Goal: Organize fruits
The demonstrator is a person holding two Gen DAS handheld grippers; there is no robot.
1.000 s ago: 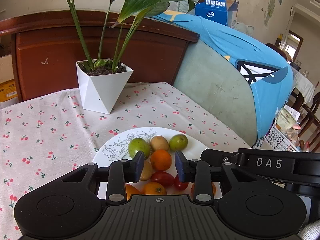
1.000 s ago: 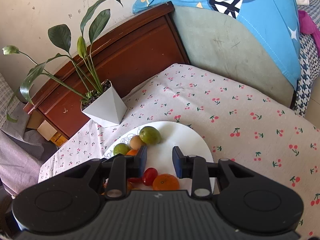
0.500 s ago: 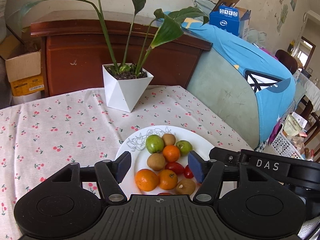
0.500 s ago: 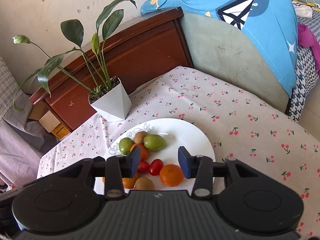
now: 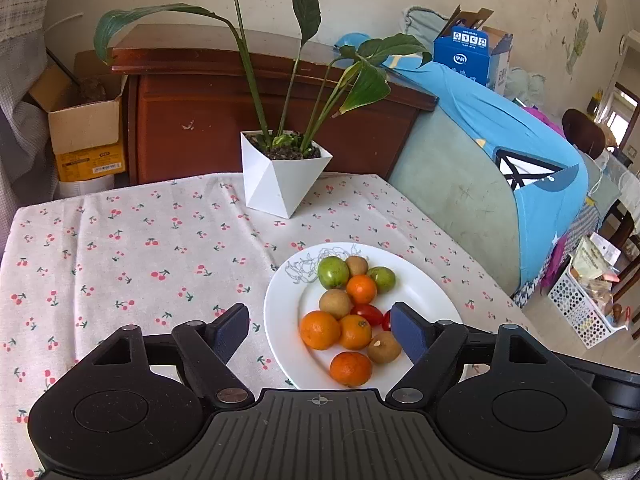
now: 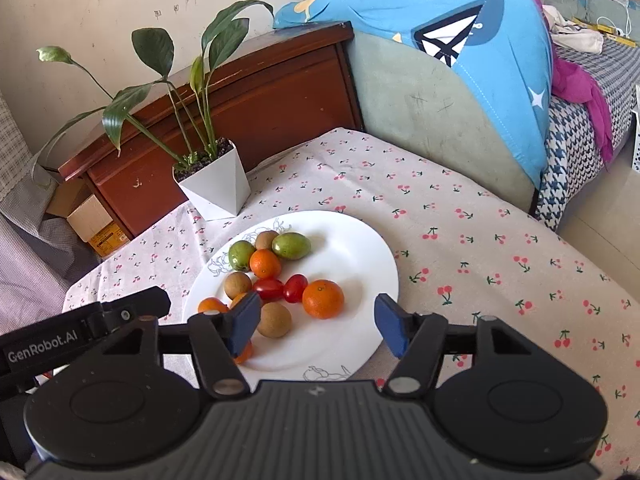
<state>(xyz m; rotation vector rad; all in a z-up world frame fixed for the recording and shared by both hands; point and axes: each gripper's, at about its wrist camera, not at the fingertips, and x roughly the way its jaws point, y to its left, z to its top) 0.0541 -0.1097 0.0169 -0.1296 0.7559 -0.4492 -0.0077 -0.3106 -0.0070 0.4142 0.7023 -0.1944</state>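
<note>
A white plate (image 5: pixel 424 292) (image 6: pixel 360 248) on the cherry-print tablecloth holds several fruits: oranges (image 5: pixel 319 330) (image 6: pixel 323 298), green fruits (image 5: pixel 333 272) (image 6: pixel 291 245), brown longans (image 5: pixel 384 347) (image 6: pixel 274 319) and red cherry tomatoes (image 5: pixel 367 314) (image 6: pixel 269 289). My left gripper (image 5: pixel 320 334) hangs above the plate's near side, its jaws opening, nothing pressed between the blue pads. My right gripper (image 6: pixel 316 326) hovers over the plate's near edge, jaws also opening and holding nothing. The left gripper's body (image 6: pixel 80 332) shows at the left of the right wrist view.
A white faceted pot with a leafy plant (image 5: pixel 282 176) (image 6: pixel 216 184) stands behind the plate. A dark wooden headboard (image 5: pixel 240 120) and a padded chair draped in blue cloth (image 5: pixel 520 152) border the table. Cardboard boxes (image 5: pixel 84 128) sit far left.
Both grippers drew back and rose from the plate, and their jaws went from nearly shut to wide apart. More of the plate and table shows now.
</note>
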